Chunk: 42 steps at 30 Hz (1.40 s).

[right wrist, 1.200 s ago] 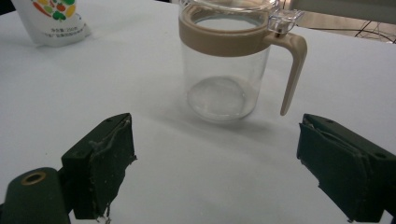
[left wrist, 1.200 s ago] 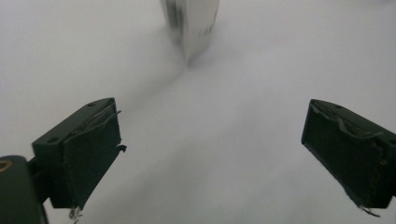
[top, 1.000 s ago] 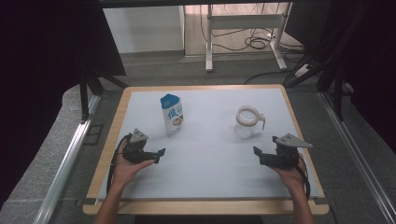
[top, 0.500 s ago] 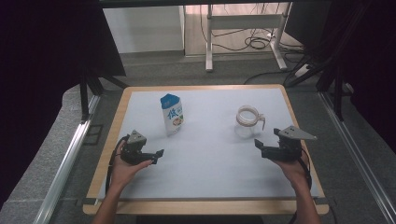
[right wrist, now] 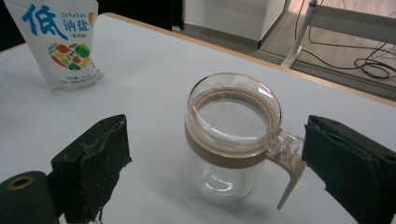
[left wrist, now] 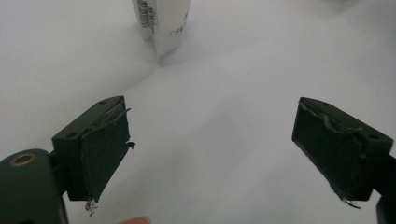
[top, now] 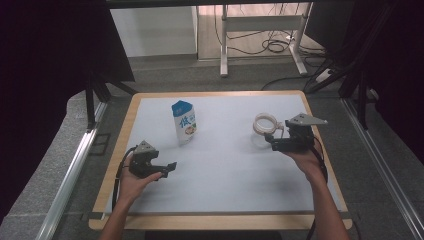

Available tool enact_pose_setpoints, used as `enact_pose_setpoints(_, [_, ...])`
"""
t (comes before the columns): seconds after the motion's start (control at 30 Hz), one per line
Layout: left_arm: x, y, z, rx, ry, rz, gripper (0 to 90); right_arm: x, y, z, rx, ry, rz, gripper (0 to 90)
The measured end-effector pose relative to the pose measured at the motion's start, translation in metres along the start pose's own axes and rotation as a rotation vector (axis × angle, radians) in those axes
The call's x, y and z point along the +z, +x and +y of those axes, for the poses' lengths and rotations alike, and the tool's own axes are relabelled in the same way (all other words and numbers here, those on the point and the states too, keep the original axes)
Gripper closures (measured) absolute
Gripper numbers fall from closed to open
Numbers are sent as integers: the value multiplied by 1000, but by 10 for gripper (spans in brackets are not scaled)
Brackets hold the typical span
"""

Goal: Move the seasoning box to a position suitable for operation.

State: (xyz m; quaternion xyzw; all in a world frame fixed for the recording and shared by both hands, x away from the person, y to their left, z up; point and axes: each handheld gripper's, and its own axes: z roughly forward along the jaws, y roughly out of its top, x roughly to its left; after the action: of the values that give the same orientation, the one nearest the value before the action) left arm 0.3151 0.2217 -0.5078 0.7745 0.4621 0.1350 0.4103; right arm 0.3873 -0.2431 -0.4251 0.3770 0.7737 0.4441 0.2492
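A clear glass mug [right wrist: 231, 135] with a tan band and tan handle stands upright on the white table top [top: 225, 170], at the right back; in the high view the mug [top: 265, 123] is just ahead of my right gripper [top: 273, 142]. That right gripper [right wrist: 217, 140] is open, its jaws wide on either side of the mug and not touching it. A white and blue pouch [top: 184, 122] stands upright at the back left. My left gripper [top: 169, 167] rests low at the front left. This left gripper [left wrist: 212, 149] is open and empty, with the pouch [left wrist: 161, 23] farther ahead.
The pouch [right wrist: 58, 42] stands well left of the mug. The table has a wooden rim [top: 215, 221]. Behind it are a metal stand [top: 260, 35] and cables on the floor; dark curtains hang at both sides.
My right gripper has moved forward, away from the person, up to the mug. The left gripper has stayed about where it was.
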Motion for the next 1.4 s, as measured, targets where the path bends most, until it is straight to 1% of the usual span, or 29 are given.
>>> enact_pose_setpoints(0.03, [-1, 1, 0, -5, -5, -2, 113, 7, -3, 4, 1, 15, 5, 66])
enact_pose_setpoints(0.1, [-2, 2, 0, -13, -8, -7, 113, 10, -5, 6, 3, 19, 6, 63])
enact_pose_setpoints(0.2, [-2, 5, 0, -29, -10, -19, 113, 23, -11, 11, 8, 37, 8, 58])
enact_pose_setpoints(0.23, [-1, 7, -1, -36, -5, -16, 113, 32, -14, 13, 20, 53, 9, 44])
enact_pose_setpoints(0.27, [-1, 7, -1, -36, -5, -16, 113, 32, -14, 13, 20, 53, 9, 44])
enact_pose_setpoints(0.3, [0, 7, -1, -40, -3, -15, 113, 36, -15, 14, 20, 58, 5, 40])
enact_pose_setpoints(0.37, [2, 8, -1, -45, -1, -26, 113, 52, -17, 16, 20, 81, 5, 33])
enact_pose_setpoints(0.4, [2, 7, -1, -42, 1, -29, 113, 55, -18, 16, 24, 86, 10, 29])
enact_pose_setpoints(0.47, [3, 5, -2, -34, 5, -34, 112, 65, -18, 16, 16, 118, 15, 25])
enact_pose_setpoints(0.57, [2, 5, -2, -32, 6, -35, 111, 77, -21, 15, 19, 159, 10, 24])
enact_pose_setpoints(0.67, [2, 5, -2, -31, 4, -45, 110, 85, -23, 14, 17, 188, 12, 24])
enact_pose_setpoints(0.73, [2, 6, -2, -31, 3, -45, 110, 87, -25, 13, 20, 190, 14, 25])
enact_pose_setpoints(0.8, [2, 6, -2, -35, 2, -42, 109, 91, -27, 10, 32, 203, 23, 24])
enact_pose_setpoints(0.9, [2, 7, -3, -40, 1, -44, 108, 94, -28, 8, 29, 223, 35, 24])
enact_pose_setpoints(0.93, [2, 8, -3, -40, 1, -43, 108, 95, -28, 7, 24, 230, 39, 24])
enact_pose_setpoints(0.97, [2, 8, -3, -41, 3, -44, 108, 100, -27, 5, 9, 260, 38, 13])
enact_pose_setpoints(1.0, [3, 8, -3, -42, 3, -43, 107, 101, -27, 3, -7, 272, 25, 4])
enact_pose_setpoints(1.03, [3, 8, -3, -42, 3, -43, 107, 101, -27, 3, -7, 272, 25, 4])
enact_pose_setpoints(1.07, [3, 8, -3, -42, 3, -42, 107, 103, -27, 1, -18, 284, 18, 0])
enact_pose_setpoints(1.1, [3, 8, -3, -42, 3, -42, 107, 103, -28, 1, -5, 284, 26, 0])
enact_pose_setpoints(1.23, [3, 8, -3, -43, 5, -42, 107, 102, -28, 1, -18, 280, 26, 9])
enact_pose_setpoints(1.27, [3, 8, -4, -42, 2, -42, 107, 102, -27, 1, -26, 280, 23, 16])
enact_pose_setpoints(1.3, [2, 9, -4, -41, 2, -40, 107, 100, -25, 3, -59, 274, 13, 40])
enact_pose_setpoints(1.33, [2, 9, -4, -41, 2, -40, 107, 100, -25, 3, -59, 274, 13, 40])
enact_pose_setpoints(1.37, [2, 9, -4, -41, 2, -40, 107, 97, -23, 4, -80, 270, 8, 66])
enact_pose_setpoints(1.4, [2, 9, -4, -42, 3, -40, 107, 97, -23, 4, -80, 270, 8, 66])
